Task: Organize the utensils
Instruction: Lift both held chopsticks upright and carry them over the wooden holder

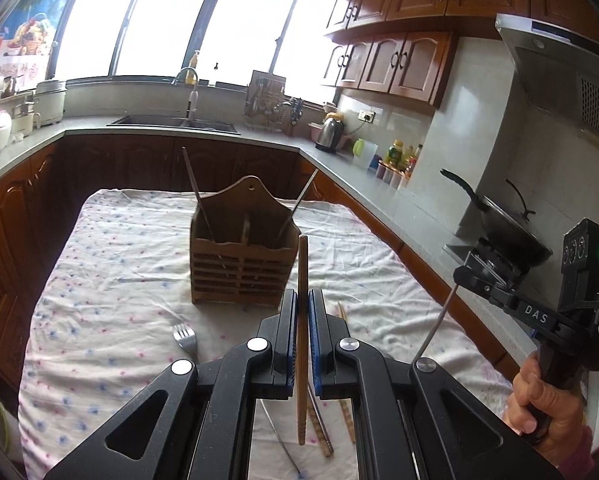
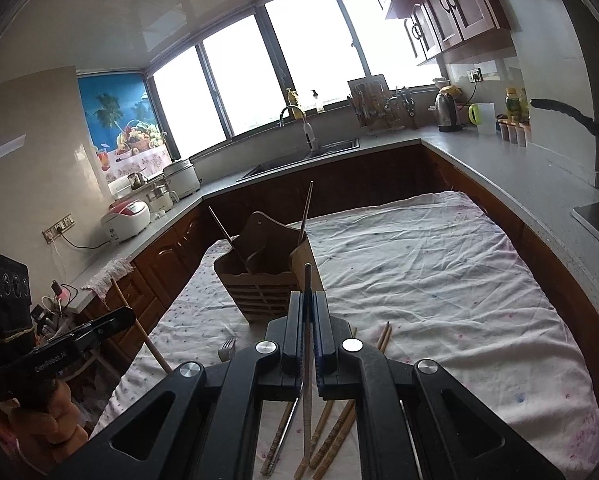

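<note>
- Left wrist view: left gripper [image 1: 302, 312] with fingers closed on a wooden chopstick [image 1: 302, 300], held upright above the cloth [image 1: 119, 300].
- Holder [image 1: 241, 256] stands mid-table beyond the fingertips, with two sticks leaning in it.
- Fork [image 1: 185, 338] lies on the cloth, left of the gripper; loose chopsticks [image 1: 345, 420] lie below it.
- Right gripper [image 1: 469, 270] at far right pinches a metal chopstick [image 1: 437, 320].
- Right wrist view: right gripper [image 2: 308, 316] with fingers closed on the metal chopstick [image 2: 307, 340], just short of the holder [image 2: 259, 284].
- Loose chopsticks [image 2: 331, 436] lie on the cloth [image 2: 439, 280] beneath.
- Left gripper [image 2: 111, 322] at left edge holds the wooden chopstick [image 2: 147, 340].
</note>
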Demonstrator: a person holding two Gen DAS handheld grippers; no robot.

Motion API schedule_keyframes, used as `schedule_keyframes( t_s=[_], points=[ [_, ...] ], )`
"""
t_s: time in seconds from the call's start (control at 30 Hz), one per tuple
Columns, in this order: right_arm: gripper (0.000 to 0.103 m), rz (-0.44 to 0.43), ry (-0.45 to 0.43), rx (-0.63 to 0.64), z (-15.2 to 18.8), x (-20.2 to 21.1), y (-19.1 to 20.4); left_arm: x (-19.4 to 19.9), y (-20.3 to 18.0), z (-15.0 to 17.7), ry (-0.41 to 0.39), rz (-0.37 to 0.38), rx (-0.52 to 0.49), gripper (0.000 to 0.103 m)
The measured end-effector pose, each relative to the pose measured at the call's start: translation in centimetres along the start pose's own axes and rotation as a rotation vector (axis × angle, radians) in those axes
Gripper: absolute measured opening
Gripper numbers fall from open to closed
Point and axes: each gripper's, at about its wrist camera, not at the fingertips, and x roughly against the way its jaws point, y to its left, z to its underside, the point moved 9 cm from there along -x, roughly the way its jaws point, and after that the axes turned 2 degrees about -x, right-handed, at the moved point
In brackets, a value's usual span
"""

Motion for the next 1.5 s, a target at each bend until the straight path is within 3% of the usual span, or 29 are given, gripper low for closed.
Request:
schedule_keyframes(
  t_s=[0.5, 0.9, 1.3, 1.5],
  points=[
    [0.004, -0.043, -0.054, 0.019, -3.3, -1.8, 2.1, 0.2, 2.9, -2.3, -0.069, -0.029, 0.041, 0.004],
    [0.004, -0.064, -0.144, 0.017, -8.2, -4.5, 3.5, -0.8, 5.3, -6.7, -0.171, -0.058, 0.040, 0.004],
    [0.004, -0.070, -0.257, -0.006, -14.2, -7.2, 3.8, -3.6, 7.4, -11.8, -0.276, -0.073, 0.028, 0.004],
    [0.004, -0.045, -0.287, -0.004, -15.5, -9.8, 3.6, -6.3, 8.3, -13.3, -0.328, -0.106, -0.003, 0.004]
  ],
)
